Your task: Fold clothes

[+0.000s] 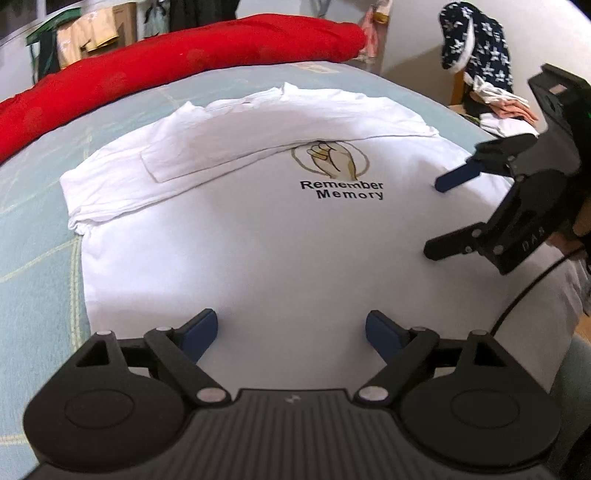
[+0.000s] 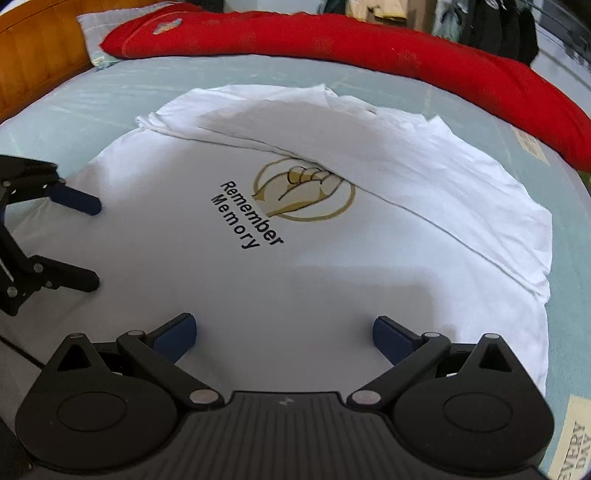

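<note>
A white T-shirt [image 1: 236,236] [image 2: 317,266] lies flat on the pale blue bedsheet [image 1: 33,229] [image 2: 110,99]. It bears a gold hand emblem and the words "Remember Memory" [image 1: 341,189] [image 2: 246,217]. Its far side, sleeve included, is folded over the top of the emblem. My left gripper [image 1: 291,332] [image 2: 92,243] hovers open over the shirt's near part, nothing between its blue pads. My right gripper [image 2: 284,336] [image 1: 437,218] is open too, above the shirt's other side, and empty. Both point down at the cloth from neighbouring sides.
A red quilt [image 1: 177,55] [image 2: 369,40] lies rolled along the far edge of the bed. A chair with dark star-patterned clothing [image 1: 476,48] stands off the bed. A wooden headboard [image 2: 33,62] rises at one end. Cardboard boxes [image 1: 96,33] sit behind.
</note>
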`<action>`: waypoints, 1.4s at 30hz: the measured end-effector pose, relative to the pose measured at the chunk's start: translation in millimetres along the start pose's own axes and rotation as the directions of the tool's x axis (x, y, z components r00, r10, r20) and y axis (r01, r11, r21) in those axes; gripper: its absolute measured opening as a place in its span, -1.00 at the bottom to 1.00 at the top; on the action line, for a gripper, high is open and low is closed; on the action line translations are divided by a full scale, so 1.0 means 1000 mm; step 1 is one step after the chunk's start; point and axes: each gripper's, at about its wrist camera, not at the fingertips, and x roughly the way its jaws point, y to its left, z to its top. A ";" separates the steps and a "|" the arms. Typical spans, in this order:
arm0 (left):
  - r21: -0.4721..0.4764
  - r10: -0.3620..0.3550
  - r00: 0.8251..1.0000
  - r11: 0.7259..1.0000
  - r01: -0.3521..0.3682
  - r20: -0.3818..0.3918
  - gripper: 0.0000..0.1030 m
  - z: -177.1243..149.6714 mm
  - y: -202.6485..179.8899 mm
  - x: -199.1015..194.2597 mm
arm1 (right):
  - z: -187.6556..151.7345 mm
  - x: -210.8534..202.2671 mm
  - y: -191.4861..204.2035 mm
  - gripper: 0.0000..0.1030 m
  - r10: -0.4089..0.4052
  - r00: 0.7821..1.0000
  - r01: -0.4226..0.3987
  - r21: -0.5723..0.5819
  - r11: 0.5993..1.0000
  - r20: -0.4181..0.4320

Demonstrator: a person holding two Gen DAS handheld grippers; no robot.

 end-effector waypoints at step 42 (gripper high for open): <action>-0.328 0.185 0.963 0.938 -0.112 0.199 0.71 -0.079 -0.049 -0.077 | -0.140 -0.090 0.031 1.00 -0.121 0.955 0.050 0.254 0.966 0.272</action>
